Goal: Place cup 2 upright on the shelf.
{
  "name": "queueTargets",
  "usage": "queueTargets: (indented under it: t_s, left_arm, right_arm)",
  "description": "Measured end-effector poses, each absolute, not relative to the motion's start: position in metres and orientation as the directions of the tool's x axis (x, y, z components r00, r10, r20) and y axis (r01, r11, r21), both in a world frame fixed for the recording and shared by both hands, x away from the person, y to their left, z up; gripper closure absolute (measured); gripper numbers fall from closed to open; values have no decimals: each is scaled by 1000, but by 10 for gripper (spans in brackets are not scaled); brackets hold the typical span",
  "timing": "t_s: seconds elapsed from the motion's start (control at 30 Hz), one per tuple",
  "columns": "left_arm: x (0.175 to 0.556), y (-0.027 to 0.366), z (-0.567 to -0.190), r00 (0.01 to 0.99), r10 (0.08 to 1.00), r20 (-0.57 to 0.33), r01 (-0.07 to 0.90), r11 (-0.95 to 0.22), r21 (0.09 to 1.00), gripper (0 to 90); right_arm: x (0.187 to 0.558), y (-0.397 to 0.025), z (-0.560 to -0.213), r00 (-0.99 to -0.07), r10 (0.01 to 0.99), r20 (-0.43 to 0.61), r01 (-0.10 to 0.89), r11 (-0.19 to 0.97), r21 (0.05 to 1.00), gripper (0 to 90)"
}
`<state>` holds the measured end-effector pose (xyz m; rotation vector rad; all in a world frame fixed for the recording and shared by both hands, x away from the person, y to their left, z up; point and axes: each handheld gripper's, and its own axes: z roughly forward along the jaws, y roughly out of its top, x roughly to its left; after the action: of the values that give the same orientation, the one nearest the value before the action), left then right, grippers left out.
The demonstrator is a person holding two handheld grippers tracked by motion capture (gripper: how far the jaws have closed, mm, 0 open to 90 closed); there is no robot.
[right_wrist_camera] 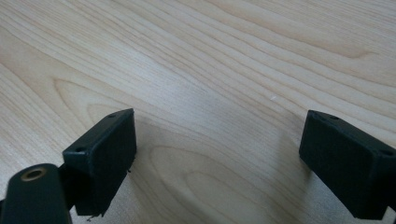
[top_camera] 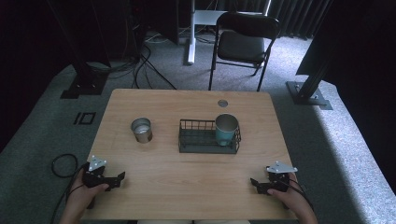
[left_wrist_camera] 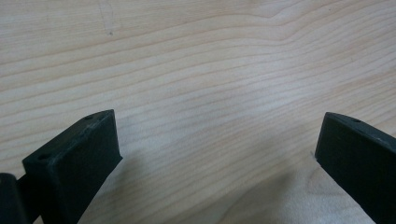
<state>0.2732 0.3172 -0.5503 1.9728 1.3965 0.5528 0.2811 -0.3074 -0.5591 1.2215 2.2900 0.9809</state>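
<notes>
A lab or recording studio. Dark curtains (top_camera: 299, 14) hang behind a lone wooden counter (top_camera: 187, 186) on grey carpet (top_camera: 355, 149). Black rig posts (top_camera: 313, 70), loose cables (top_camera: 144, 65) and a folding chair (top_camera: 240, 44) stand beyond its far edge.

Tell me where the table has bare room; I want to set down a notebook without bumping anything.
Bare wood spans the near strip between the left gripper and right gripper. The far strip behind the black wire basket is free too. It is crowded mid-table: the silver metal cup, and the basket holding a teal metal cup.
</notes>
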Motion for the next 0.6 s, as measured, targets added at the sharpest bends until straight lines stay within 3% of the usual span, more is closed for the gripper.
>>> queueTargets:
  t_s: [0.6]
  left_arm:
    - [291,304,-536,388,921,-37,621,-231,749,5]
  right_arm:
    - [281,-307,-559,-559,829,4,575,384,723,107]
